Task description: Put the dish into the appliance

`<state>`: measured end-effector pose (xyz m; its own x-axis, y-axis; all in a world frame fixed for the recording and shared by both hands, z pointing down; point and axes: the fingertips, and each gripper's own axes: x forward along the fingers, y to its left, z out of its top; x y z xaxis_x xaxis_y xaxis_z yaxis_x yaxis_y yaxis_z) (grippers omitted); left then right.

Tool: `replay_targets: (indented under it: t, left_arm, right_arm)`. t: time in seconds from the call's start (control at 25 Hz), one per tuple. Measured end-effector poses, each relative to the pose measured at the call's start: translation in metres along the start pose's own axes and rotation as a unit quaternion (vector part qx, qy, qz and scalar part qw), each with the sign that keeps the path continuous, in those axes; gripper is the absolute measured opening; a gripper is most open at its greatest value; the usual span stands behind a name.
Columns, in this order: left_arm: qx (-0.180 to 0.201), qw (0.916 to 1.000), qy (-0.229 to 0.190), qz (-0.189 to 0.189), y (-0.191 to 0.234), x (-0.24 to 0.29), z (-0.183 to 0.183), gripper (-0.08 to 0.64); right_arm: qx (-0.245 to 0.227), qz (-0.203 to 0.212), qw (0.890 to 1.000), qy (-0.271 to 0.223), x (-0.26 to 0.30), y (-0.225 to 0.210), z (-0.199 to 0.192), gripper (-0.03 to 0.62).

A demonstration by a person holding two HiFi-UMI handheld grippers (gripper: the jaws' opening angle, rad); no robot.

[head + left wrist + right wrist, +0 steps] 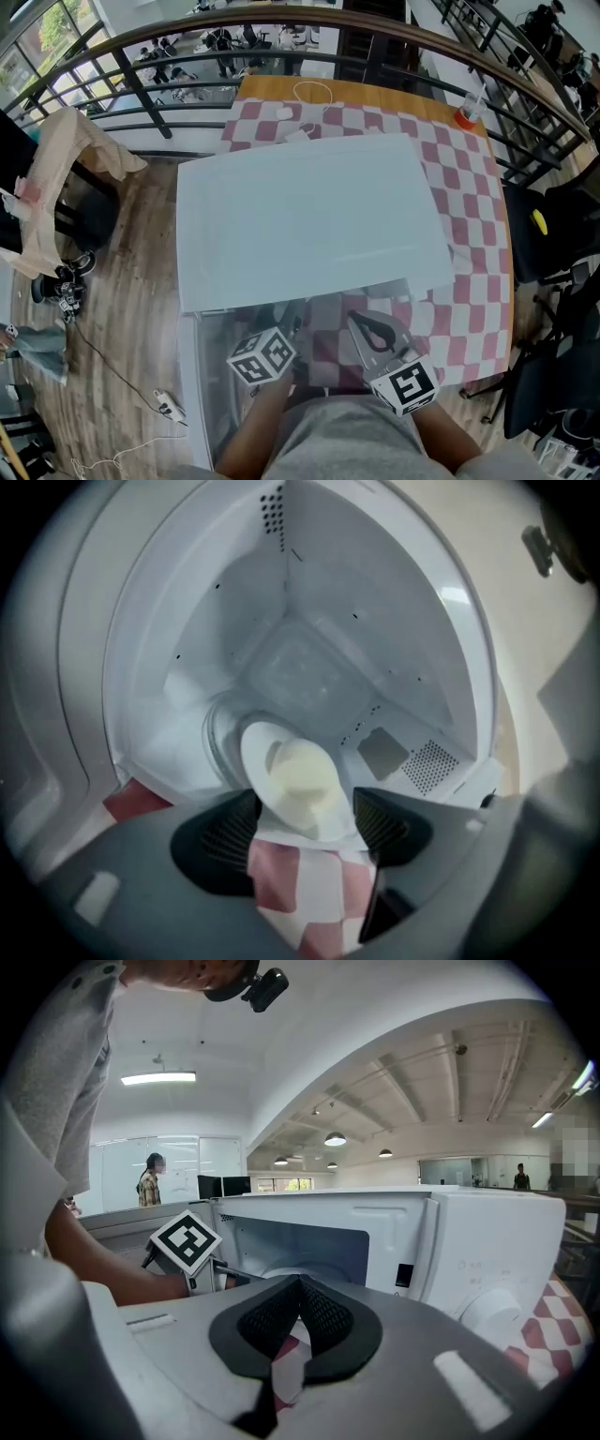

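A white microwave [309, 216] stands on the checkered tablecloth with its door [202, 375] swung open. In the left gripper view a white dish [291, 771] holding something pale yellow lies at the mouth of the cavity [309, 658], next to the glass turntable [220, 738]. My left gripper [305, 827] is open, its pads on either side of the dish's near edge and not pressing it. My right gripper [299, 1302] is shut on nothing, held in front of the microwave [469, 1241], to the right of the left gripper's marker cube [185, 1239].
The red-and-white tablecloth [469, 187] covers a wooden table. A bottle with an orange cap [469, 112] and a white cable [314, 92] lie behind the microwave. A railing [141, 94] curves round the far side, and dark chairs [562, 225] stand at the right.
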<state>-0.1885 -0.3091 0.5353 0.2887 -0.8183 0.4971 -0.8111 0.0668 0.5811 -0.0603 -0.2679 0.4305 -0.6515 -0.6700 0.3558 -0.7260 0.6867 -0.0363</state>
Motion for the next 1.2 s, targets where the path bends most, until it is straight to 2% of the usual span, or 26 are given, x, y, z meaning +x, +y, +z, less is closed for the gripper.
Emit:
replay_targets:
  t: [0.16,0.32,0.4,0.48,0.56,0.64,1.04,1.2]
  left_arm:
    - [0.061,0.9968,0.042,0.030,0.003,0.002,-0.010,0.365]
    - [0.105,0.9931,0.040,0.031,0.003,0.002,-0.010,0.393]
    - [0.140,0.9891,0.034,0.031,0.001,0.002,-0.011,0.411]
    - [0.190,0.9810,0.024,0.032,-0.003,-0.001,-0.013,0.433]
    - [0.244,0.9691,0.010,0.032,-0.010,-0.005,-0.015,0.436]
    - [0.283,0.9586,0.002,0.033,-0.016,-0.005,-0.018,0.433]
    - [0.312,0.9469,-0.011,0.078,-0.010,0.020,-0.004,0.405]
    - [0.311,0.9467,-0.009,0.083,-0.011,0.029,0.003,0.403]
  right_arm:
    - [0.004,-0.002,1.000,0.001,-0.001,0.000,-0.003,-0.002]
    - [0.003,-0.005,1.000,0.003,-0.001,0.001,-0.002,-0.002]
    - [0.003,-0.005,1.000,0.003,-0.001,0.000,-0.003,-0.002]
    - [0.004,-0.007,1.000,0.004,-0.001,0.000,-0.003,-0.002]
    - [0.004,-0.007,1.000,0.003,-0.001,0.001,-0.004,-0.002]
    - [0.005,-0.007,1.000,0.003,0.000,0.002,-0.004,-0.002]
    - [0.005,-0.013,1.000,0.005,-0.004,0.001,-0.010,-0.002]
    - [0.006,-0.012,1.000,0.005,-0.004,0.001,-0.010,-0.002]
